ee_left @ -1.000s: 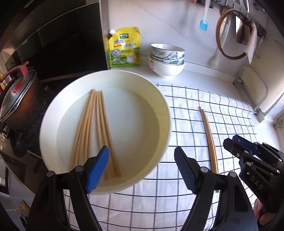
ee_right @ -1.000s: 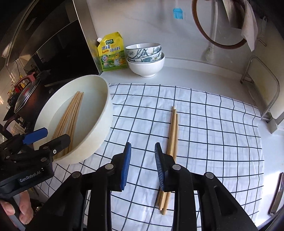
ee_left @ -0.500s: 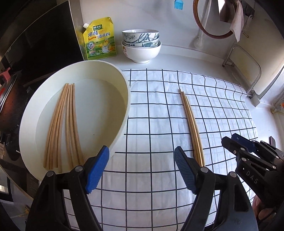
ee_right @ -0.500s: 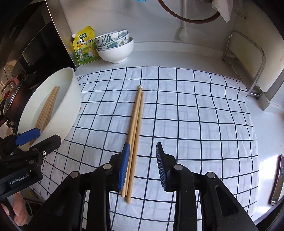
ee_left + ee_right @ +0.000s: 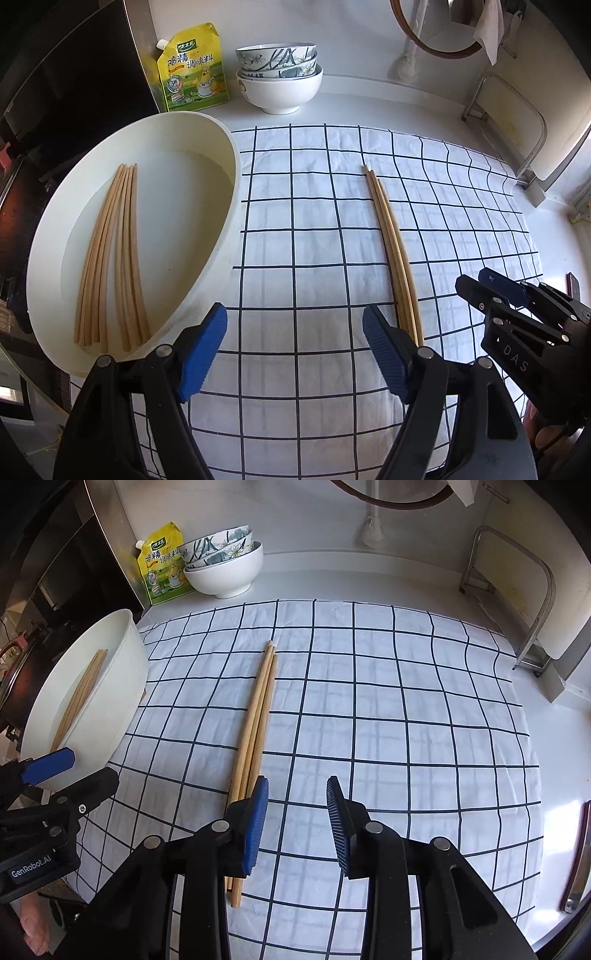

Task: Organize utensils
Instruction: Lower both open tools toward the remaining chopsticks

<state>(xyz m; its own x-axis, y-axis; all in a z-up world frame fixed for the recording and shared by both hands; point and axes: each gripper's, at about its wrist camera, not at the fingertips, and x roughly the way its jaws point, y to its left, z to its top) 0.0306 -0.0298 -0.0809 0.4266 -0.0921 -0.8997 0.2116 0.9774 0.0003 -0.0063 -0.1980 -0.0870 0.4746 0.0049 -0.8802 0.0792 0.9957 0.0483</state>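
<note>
Chopsticks (image 5: 107, 258) are lying bundled in the white basin (image 5: 225, 221) at nine o'clock; a loose set of chopsticks (image 5: 255, 716) is resting on the checked cloth (image 5: 388, 701) at center. The left gripper (image 5: 293, 349) is hanging wide apart, empty. The right gripper (image 5: 297, 823), jaws just widening, is holding nothing.

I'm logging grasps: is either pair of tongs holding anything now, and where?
Nothing is held. Left tongs and right tongs are open and empty; the chopsticks lie on the cloth.
</note>
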